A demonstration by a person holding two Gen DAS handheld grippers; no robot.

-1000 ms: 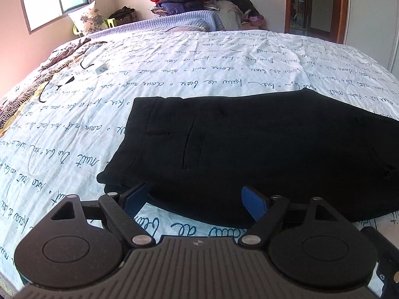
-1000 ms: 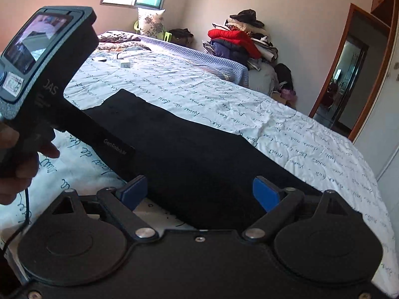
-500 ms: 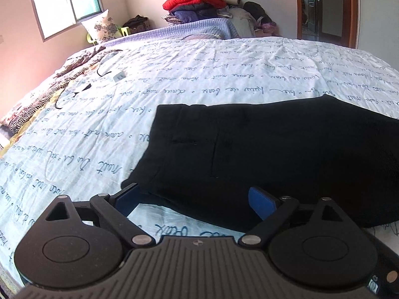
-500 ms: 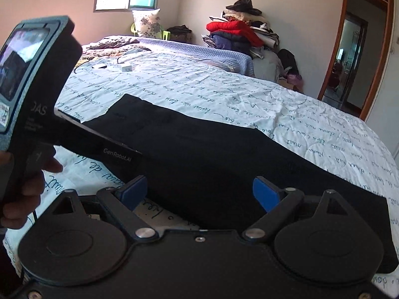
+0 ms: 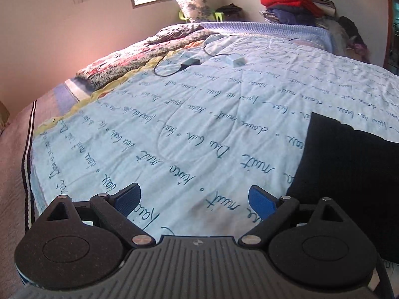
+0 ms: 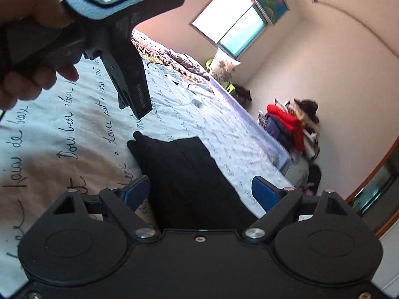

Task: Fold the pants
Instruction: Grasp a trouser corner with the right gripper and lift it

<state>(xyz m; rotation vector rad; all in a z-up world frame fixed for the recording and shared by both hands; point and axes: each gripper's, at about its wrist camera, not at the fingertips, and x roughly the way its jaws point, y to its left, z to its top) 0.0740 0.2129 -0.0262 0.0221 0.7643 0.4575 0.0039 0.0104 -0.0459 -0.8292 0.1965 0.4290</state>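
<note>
Black pants (image 5: 349,174) lie flat on a pale blue bedspread (image 5: 199,124) printed with script. My left gripper (image 5: 194,198) is open over bare bedspread, and the pants' end lies just right of its right finger. In the right wrist view, which is strongly rolled, the pants (image 6: 184,169) run up between the blue pads (image 6: 264,194). My right gripper (image 6: 200,193) has its jaws closing, with the pads apart from the cloth. A hand (image 6: 25,82) holds the left tool's body (image 6: 119,57) above the bed at the upper left.
A clothes pile with a red jacket (image 5: 291,0) sits past the bed's far corner. A black cable with a charger (image 5: 190,62) and a small white box (image 5: 235,61) lie on the far bedspread. A patterned blanket (image 5: 139,59) lines the left side, and a doorframe (image 6: 374,194) stands at the right.
The left view has swung left, so the pants slid from its centre to its right edge. The right view has rolled hard and now faces the pants' end. The hand-held left tool has shifted up in it.
</note>
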